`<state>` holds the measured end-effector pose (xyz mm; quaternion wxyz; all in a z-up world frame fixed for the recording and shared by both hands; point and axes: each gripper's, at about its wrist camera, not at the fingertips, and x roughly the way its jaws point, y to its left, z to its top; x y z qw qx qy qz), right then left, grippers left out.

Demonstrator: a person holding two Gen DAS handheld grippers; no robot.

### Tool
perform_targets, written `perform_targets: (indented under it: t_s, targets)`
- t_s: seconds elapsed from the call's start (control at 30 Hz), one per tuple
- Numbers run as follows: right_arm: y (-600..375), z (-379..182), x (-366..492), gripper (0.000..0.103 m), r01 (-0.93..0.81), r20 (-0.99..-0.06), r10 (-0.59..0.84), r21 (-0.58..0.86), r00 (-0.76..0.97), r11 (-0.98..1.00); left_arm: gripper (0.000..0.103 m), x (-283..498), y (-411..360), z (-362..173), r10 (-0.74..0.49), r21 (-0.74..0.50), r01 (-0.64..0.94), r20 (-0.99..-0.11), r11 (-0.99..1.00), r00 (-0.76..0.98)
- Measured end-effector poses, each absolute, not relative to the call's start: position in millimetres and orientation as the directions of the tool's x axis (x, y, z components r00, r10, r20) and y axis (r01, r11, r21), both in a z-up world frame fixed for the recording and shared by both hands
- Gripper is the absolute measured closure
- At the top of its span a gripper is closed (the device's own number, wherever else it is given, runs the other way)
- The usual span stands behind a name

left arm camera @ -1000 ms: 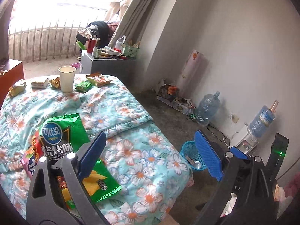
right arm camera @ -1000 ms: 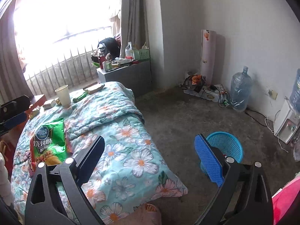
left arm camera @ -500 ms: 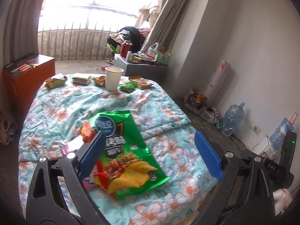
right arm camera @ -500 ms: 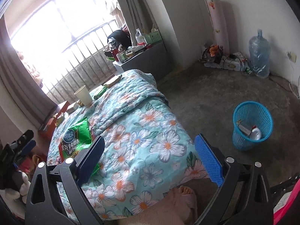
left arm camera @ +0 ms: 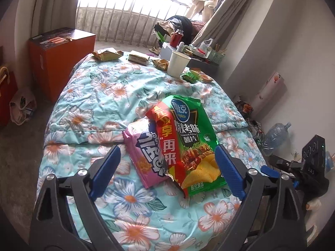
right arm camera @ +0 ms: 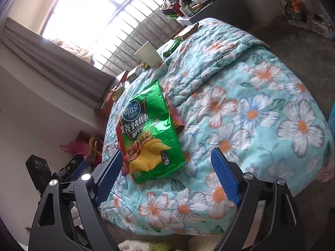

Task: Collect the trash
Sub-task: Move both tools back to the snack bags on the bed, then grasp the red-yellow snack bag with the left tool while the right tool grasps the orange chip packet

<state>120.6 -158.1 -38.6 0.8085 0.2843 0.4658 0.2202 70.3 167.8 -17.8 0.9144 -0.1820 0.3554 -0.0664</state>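
Note:
A green chip bag [left arm camera: 192, 138] lies flat on the floral quilt [left arm camera: 100, 96], over a red wrapper [left arm camera: 165, 138] and a pink wrapper [left arm camera: 146, 154]. My left gripper [left arm camera: 166, 149] hovers over this pile with its jaws closing; the wrappers show between the pads, which do not touch them. From the other side, my right gripper [right arm camera: 167, 152] frames the lower end of the same green bag [right arm camera: 146, 125]. Its jaws are closing too and press on nothing. A white paper cup [left arm camera: 178, 63] stands at the bed's far end among small snack wrappers [left arm camera: 106, 54].
An orange box [left arm camera: 60, 56] stands left of the bed, with bags on the floor beside it. A cluttered side table [left arm camera: 201, 52] sits under the window. A water bottle [left arm camera: 276, 136] and cables lie by the right wall. The blue basket's edge [right arm camera: 331, 121] shows at the far right.
Both grippers swung toward the bed and dropped lower, so the green bag now sits between each pair of jaws. Both pairs of jaws have narrowed a little. The blue basket slid out of view.

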Motion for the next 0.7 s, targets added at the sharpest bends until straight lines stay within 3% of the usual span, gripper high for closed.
perform_targets:
  t_s: [0.17,0.27,0.3,0.43,0.53,0.7]
  targets:
    - [-129,-47,150,0.038,-0.102,-0.672,0.591,0.617,0.446,0.780,0.034,105,170,-39,-0.394,-0.506,0.035,-0.624,0.862,0.675]
    - [-110,-55,165,0.046,-0.119,-0.710,0.553,0.564,0.435,0.817,0.041,137,171,-58,-0.423,-0.539,-0.026,-0.690,0.842,0.587]
    - [-105,-60,168,0.051,-0.120,-0.723,0.543,0.550,0.427,0.827,0.045,146,170,-63,-0.418,-0.534,-0.050,-0.713,0.844,0.562]
    - [-97,-80,174,0.072,-0.102,-0.751,0.535,0.542,0.386,0.834,0.045,165,160,-75,-0.446,-0.528,-0.024,-0.739,0.849,0.505]
    - [-100,-89,174,0.077,-0.088,-0.740,0.555,0.568,0.381,0.818,0.045,167,159,-77,-0.541,-0.616,0.011,-0.685,0.788,0.488]
    - [-111,-100,174,0.081,-0.097,-0.694,0.612,0.628,0.379,0.772,0.045,166,163,-75,-0.712,-0.788,0.080,-0.502,0.611,0.491]
